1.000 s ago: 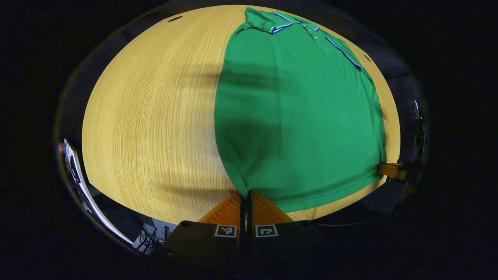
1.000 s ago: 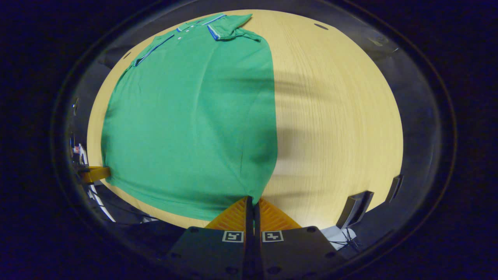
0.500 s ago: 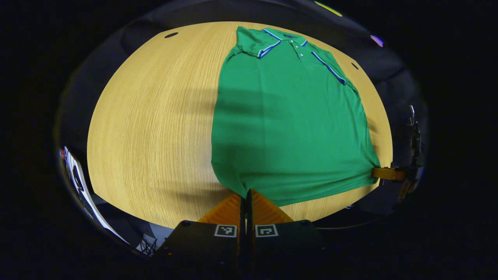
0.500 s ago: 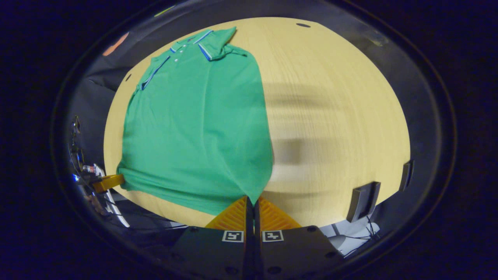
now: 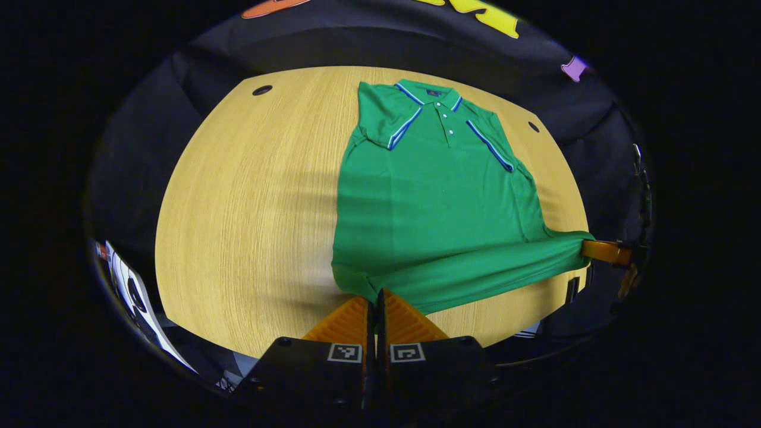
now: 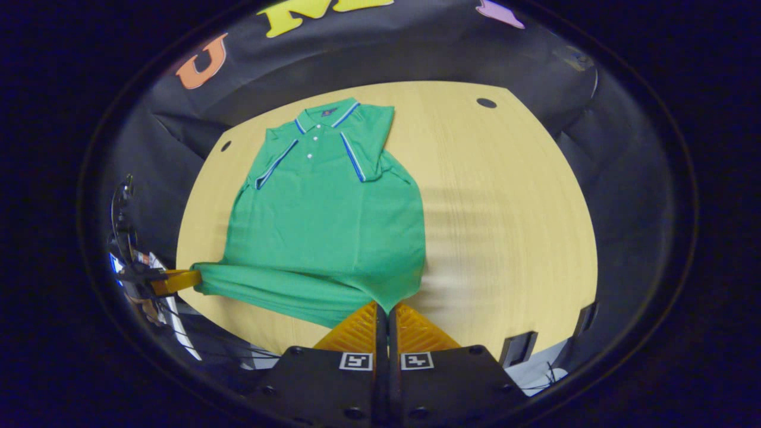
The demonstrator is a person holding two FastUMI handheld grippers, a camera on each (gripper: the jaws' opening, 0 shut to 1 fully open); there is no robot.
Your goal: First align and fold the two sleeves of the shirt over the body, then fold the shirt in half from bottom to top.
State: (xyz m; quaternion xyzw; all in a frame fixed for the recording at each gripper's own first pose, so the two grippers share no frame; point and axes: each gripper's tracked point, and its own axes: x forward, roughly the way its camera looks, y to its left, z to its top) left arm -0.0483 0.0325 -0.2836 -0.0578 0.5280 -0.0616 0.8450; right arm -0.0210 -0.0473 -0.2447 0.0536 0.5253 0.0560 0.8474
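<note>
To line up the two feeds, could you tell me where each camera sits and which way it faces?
Left gripper view: rides the left gripper, shut on the shirt hem, facing the collar; the right gripper shows far right.
Right gripper view: rides the right gripper at the hem's other corner; the left gripper shows far left.
Shared: shirt, table, both grippers.

The shirt's (image 5: 440, 202) near hem corners vanish between closed fingers; the lifted hem hides the table (image 5: 250, 226) beneath. The far gripper's (image 5: 600, 251) body is cut off at the rim.
</note>
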